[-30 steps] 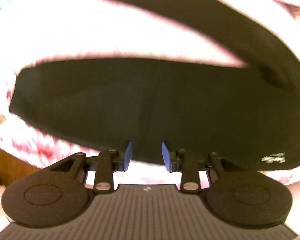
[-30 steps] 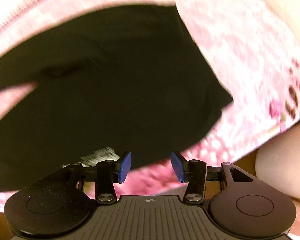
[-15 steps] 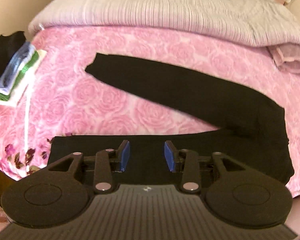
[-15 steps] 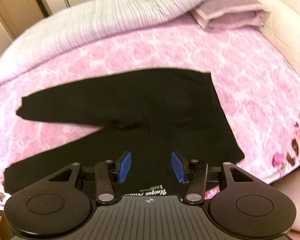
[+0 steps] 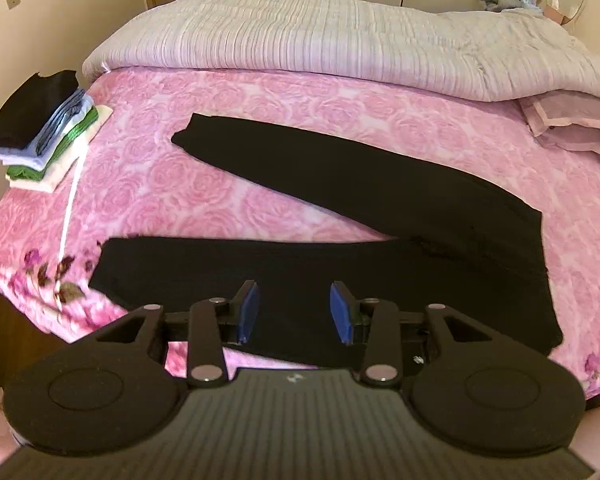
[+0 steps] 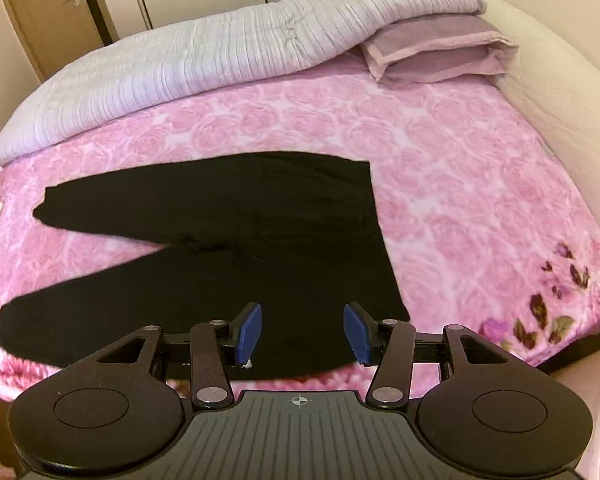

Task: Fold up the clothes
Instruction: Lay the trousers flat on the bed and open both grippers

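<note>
Left wrist view – black trousers (image 5: 380, 200) flat, unfolded, legs splayed – pink bedspread (image 5: 300, 112)

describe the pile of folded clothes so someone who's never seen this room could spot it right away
Start at the bed with the pink rose-print cover. On its far left corner, below the end of the rolled grey quilt, sits a small stack of folded clothes. It is layered black, pale blue, green and white, unlike the black trousers spread flat in a V across the middle.

Both views above shared bed (image 5: 228, 184)
</note>
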Action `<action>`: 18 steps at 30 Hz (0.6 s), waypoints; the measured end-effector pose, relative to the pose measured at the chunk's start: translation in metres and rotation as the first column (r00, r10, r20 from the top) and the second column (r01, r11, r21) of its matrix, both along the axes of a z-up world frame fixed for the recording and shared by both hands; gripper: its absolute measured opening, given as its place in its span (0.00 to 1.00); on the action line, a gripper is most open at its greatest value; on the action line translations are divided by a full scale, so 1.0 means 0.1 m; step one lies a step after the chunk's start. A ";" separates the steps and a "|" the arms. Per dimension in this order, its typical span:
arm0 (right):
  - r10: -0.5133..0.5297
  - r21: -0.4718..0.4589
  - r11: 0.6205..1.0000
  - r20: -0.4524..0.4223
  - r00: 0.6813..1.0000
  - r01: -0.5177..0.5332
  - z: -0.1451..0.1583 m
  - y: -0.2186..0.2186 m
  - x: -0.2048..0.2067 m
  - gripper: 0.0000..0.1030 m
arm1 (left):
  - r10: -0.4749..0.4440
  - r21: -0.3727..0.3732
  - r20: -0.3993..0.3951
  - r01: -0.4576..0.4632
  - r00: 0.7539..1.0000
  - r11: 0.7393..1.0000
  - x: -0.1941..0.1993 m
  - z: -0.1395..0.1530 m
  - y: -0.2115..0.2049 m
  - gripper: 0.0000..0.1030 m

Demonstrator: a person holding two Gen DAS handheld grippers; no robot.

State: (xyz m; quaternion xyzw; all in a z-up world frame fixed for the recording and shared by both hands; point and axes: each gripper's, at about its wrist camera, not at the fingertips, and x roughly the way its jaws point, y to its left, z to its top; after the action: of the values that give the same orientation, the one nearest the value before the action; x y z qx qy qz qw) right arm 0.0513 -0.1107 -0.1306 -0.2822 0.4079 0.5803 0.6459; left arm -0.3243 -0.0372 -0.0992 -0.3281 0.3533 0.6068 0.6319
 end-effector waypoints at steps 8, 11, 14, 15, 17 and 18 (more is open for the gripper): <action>0.111 -0.030 0.993 0.014 0.994 -0.110 -0.05 -0.38 0.13 0.49 | 0.034 -0.019 -0.020 -0.034 0.999 0.999 0.24 -0.02 -0.68 0.38; 0.139 -0.042 0.990 0.015 0.990 -0.138 -0.06 -0.49 0.11 0.49 | 0.042 -0.027 -0.025 -0.042 0.999 0.999 0.28 -0.02 -0.87 0.38; 0.157 -0.054 0.986 0.031 0.987 -0.155 -0.06 -0.59 0.08 0.49 | 0.048 -0.024 -0.026 -0.048 0.999 0.999 0.28 0.01 -1.00 0.38; 0.161 -0.058 0.986 0.039 0.986 -0.159 -0.05 -0.61 0.07 0.49 | 0.050 -0.023 -0.025 -0.051 0.998 0.998 0.28 0.02 -1.04 0.39; 0.172 -0.064 0.984 0.048 0.984 -0.168 -0.05 -0.66 0.05 0.49 | 0.055 -0.021 -0.024 -0.056 0.998 0.998 0.28 0.04 -1.11 0.39; 0.176 -0.065 0.983 0.049 0.983 -0.173 -0.05 -0.68 0.03 0.49 | 0.057 -0.021 -0.025 -0.057 0.998 0.998 0.28 0.05 -1.13 0.39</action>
State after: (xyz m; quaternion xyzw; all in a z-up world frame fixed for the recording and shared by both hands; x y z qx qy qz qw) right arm 0.0543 -0.1787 -0.1352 -0.3519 0.3814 0.6141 0.5946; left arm -0.2965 -0.1505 -0.0942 -0.3375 0.3580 0.6246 0.6065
